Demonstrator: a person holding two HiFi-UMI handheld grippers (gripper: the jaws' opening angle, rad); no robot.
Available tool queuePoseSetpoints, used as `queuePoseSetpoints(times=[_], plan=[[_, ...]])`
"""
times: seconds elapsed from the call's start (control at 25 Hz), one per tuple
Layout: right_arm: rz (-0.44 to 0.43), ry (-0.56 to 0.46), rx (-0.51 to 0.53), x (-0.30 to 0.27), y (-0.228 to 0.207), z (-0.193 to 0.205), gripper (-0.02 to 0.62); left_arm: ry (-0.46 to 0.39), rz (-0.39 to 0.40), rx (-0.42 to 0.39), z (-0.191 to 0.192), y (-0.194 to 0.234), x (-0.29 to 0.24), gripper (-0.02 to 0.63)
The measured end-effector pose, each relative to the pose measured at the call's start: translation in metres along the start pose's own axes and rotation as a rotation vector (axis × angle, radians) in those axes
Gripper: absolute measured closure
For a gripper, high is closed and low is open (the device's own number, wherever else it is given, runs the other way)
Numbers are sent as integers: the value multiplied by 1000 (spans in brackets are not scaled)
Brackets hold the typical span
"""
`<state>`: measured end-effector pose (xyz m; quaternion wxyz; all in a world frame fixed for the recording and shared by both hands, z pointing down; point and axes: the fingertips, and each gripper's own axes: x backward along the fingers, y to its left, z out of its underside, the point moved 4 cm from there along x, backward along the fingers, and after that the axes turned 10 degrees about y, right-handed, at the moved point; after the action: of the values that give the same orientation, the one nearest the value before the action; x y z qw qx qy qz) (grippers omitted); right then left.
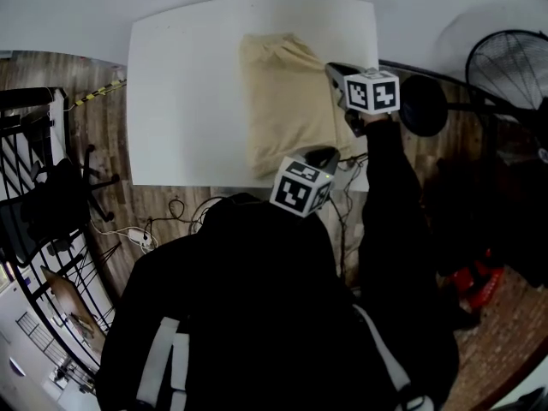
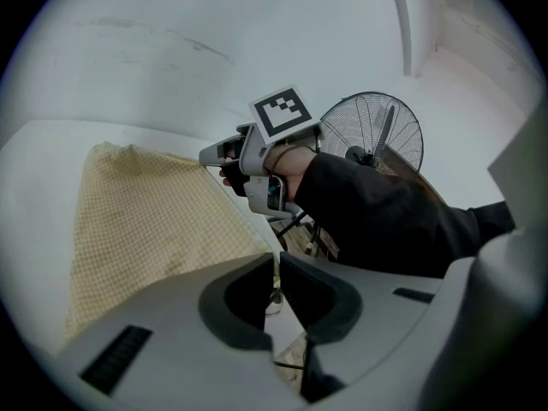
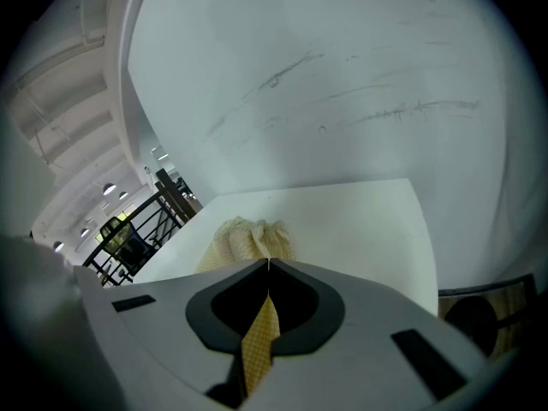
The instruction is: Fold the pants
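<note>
Pale yellow checked pants (image 1: 282, 110) lie as a long folded strip on the white table (image 1: 188, 101), toward its right side. My right gripper (image 1: 336, 73) is at the strip's far right edge, shut on a fold of the cloth (image 3: 259, 341) that runs between its jaws. At the near right corner, by the table's front edge, my left gripper (image 1: 328, 155) is shut with a thin sliver of the cloth's edge (image 2: 276, 268) pinched in it. The left gripper view shows the pants (image 2: 154, 221) spreading left and the right gripper (image 2: 224, 154) held in a hand beyond them.
A standing fan (image 1: 512, 65) and a round black base (image 1: 424, 105) are right of the table. Cables and a power strip (image 1: 137, 234) lie on the wooden floor in front. A black chair (image 1: 47, 199) and railing stand at the left. A white wall backs the table.
</note>
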<state>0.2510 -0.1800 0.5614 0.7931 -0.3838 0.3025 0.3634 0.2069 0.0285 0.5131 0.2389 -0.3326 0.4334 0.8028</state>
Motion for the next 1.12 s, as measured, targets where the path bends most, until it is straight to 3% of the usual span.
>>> queuePoseSetpoints(times=[0.6,0.8,0.92,1.12], plan=[[9,77,-22,-14,-26,25,588,62,29,34,8,2,-40,583],[17,49,-52,-9,-32,23,586,60,73,-11,7,-7,-48,580],[2,10,-90,2,-36,22,586,62,96,-28,10,-13,-45,532],[27,-28,-84,20,-37,19,586,35,56,-28,11,-7,-34,532]])
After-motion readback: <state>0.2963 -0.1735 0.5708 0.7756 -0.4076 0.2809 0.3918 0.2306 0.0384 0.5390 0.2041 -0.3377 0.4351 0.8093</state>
